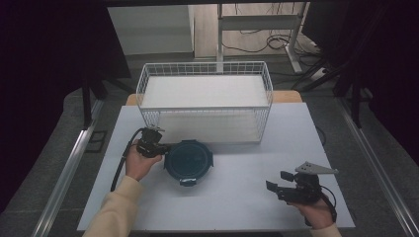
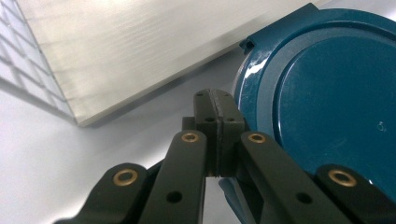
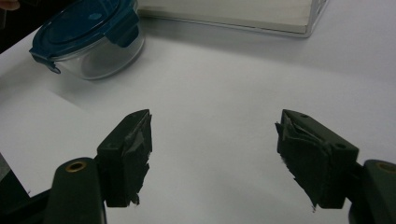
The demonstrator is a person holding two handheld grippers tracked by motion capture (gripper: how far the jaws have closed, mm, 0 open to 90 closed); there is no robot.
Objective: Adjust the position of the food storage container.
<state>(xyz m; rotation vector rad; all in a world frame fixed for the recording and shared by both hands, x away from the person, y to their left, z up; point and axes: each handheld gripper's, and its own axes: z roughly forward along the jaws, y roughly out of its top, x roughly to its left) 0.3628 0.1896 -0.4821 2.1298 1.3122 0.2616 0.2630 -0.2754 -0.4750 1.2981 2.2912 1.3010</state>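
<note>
Two risks I see: my left gripper [image 2: 218,135], pinched shut on nothing at the tub's [image 1: 188,161] nine o'clock rim, could shove the smooth glass bowl across the slick worktop [image 1: 237,197] or slip off its glossy round teal lid [image 2: 327,93]. My right gripper [image 3: 212,158], at four o'clock, gapes wide and empty; its pads look frayed.

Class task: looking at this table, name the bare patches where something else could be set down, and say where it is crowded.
Free: the stretch of table between the blue-lidded container and the right gripper, and the near edge in front of the container. Crowded: the left side, where the left gripper sits against the container's rim, just before the wire basket.
</note>
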